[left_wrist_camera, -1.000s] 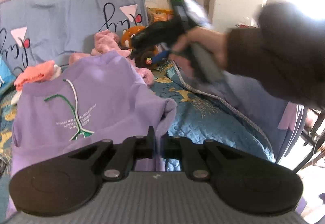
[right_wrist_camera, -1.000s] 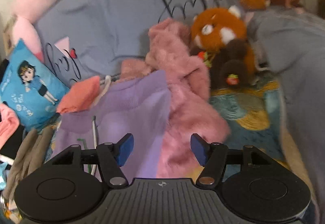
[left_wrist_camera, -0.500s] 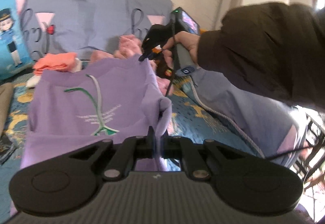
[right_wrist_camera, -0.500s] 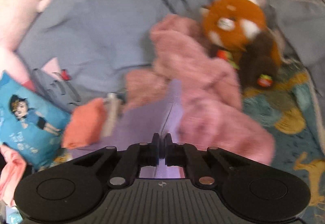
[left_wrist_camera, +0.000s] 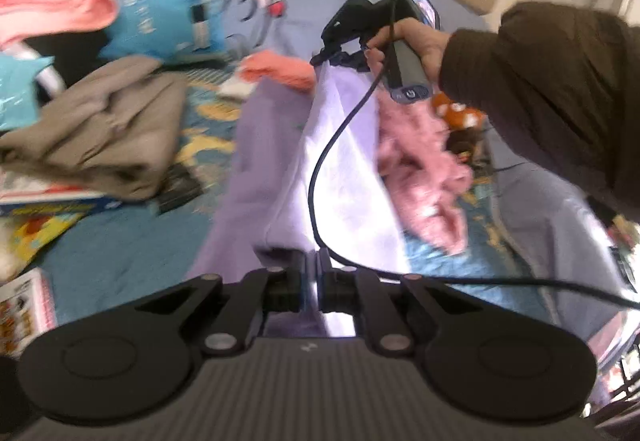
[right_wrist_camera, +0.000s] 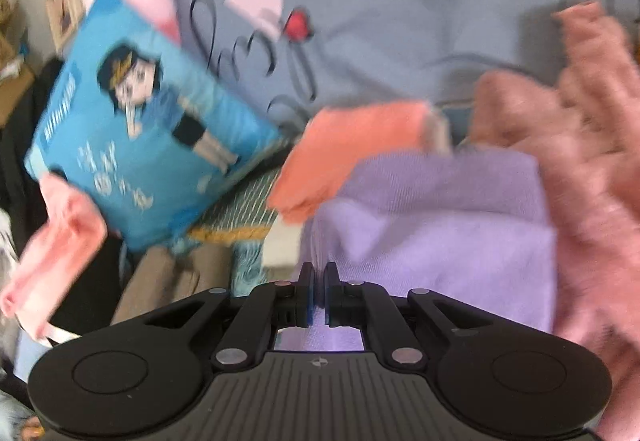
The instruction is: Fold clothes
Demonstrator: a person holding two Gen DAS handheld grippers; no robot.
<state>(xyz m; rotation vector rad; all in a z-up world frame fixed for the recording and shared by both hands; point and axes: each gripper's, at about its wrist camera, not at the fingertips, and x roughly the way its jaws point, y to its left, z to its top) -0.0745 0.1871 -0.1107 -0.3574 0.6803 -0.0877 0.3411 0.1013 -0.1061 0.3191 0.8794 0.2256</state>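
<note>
Both tools pinching the purple shirt.
Left tool (left_wrist_camera: 313,283) is gripping the shirt (left_wrist_camera: 344,177) at its near edge; right tool (right_wrist_camera: 317,297) is clamping the far edge, lifting it above the bed (left_wrist_camera: 120,241), beside pink fleece (left_wrist_camera: 420,177).

Lilac sweatshirt (left_wrist_camera: 344,161), lifted edge folded leftward, lying on bed

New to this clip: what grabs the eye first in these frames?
The purple shirt stretched between both grippers: the left gripper is shut on its near edge, the right gripper pinches the far edge, held by a hand in a dark sleeve. In the right wrist view the right gripper is shut on the same cloth. A blue cartoon pillow sits at left.
</note>
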